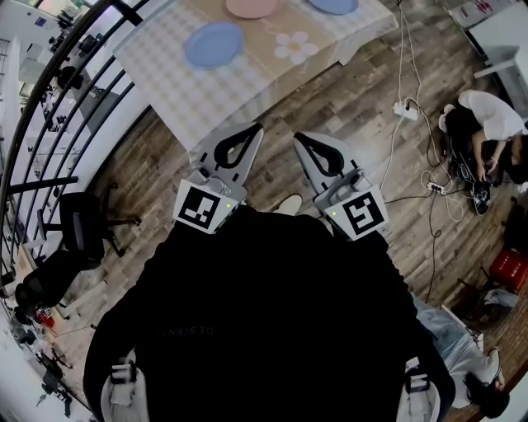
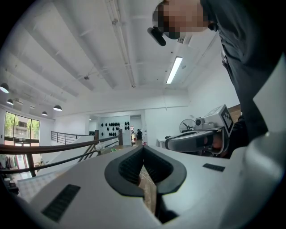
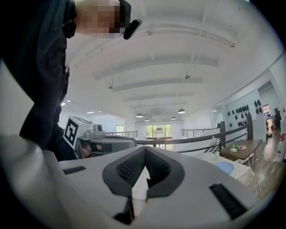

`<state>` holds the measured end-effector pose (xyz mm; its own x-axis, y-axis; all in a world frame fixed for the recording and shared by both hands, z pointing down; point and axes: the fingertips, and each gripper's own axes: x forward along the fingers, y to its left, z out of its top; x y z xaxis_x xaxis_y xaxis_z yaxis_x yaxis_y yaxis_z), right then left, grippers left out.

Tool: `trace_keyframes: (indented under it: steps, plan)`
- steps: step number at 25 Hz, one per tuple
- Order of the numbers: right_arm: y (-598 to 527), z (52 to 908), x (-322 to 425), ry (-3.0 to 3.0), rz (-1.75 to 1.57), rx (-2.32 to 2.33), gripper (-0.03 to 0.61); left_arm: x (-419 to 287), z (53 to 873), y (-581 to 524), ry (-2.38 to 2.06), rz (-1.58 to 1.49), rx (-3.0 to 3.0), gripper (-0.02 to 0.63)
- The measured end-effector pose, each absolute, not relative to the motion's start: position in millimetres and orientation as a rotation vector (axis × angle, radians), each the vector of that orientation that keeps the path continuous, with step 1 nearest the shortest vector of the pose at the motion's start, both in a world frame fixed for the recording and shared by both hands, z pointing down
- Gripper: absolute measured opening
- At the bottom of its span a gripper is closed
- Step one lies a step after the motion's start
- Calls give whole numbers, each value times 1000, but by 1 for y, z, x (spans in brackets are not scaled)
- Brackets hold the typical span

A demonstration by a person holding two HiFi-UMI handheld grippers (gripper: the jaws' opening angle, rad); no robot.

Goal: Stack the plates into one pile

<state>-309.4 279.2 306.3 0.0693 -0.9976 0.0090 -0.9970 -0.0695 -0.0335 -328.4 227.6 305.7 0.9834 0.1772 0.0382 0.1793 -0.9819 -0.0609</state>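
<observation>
A blue plate (image 1: 214, 44) lies on the checked tablecloth (image 1: 165, 74) at the top of the head view. At the top edge lie a pink plate (image 1: 254, 7) and a second blue plate (image 1: 333, 5), both partly cut off. My left gripper (image 1: 257, 127) and right gripper (image 1: 297, 135) are held side by side close to my body, short of the table's near edge and raised towards the ceiling. Both are shut with nothing between their jaws. The right gripper view shows a blue plate (image 3: 224, 167) low at the right and the left gripper (image 3: 103, 143) beside it.
A dark curved railing (image 1: 49, 99) runs along the left, with a black chair (image 1: 78, 227) below it. White cables and a power strip (image 1: 404, 107) lie on the wooden floor at the right. A person (image 1: 487, 124) crouches at the far right.
</observation>
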Motion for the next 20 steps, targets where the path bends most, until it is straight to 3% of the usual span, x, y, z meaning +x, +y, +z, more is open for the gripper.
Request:
trace_keyframes:
  steps: [12,20]
  plan:
    - [304,302,-241,2058,-2,-2333,3,-265,310,260,-341,-14,-3083,14]
    - [265,316,-168,2060,-41,-2333,5,-192,321,217,-298,36,-3122,14]
